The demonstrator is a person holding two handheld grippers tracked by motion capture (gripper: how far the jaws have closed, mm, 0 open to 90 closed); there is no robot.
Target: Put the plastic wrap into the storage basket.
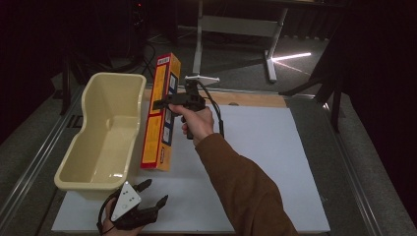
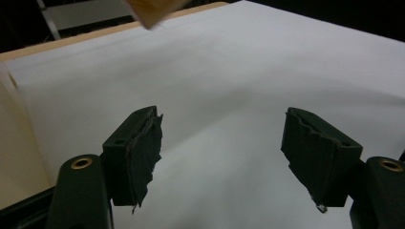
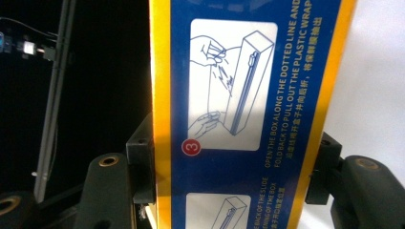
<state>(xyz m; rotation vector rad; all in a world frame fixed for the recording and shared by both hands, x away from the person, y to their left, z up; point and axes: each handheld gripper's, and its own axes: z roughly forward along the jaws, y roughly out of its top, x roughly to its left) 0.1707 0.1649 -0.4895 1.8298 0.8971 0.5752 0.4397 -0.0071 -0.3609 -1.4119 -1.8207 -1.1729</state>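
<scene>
The right claw (image 1: 164, 104) is clamped across a long orange-and-blue plastic-wrap box (image 1: 161, 115), its jaws pressing the box's two narrow sides about halfway up. The box stands tilted on end on the white desk (image 1: 265, 162), just right of the cream plastic tub (image 1: 105, 130), its lower end near the tub's right wall. In the right gripper view the blue panel (image 3: 248, 95) with printed opening instructions sits between the jaws. The left claw (image 1: 147, 194) rests at the desk's near edge, in front of the tub, jaws spread wide with nothing between them; the left gripper view shows bare white desk between its pads (image 2: 143, 152).
</scene>
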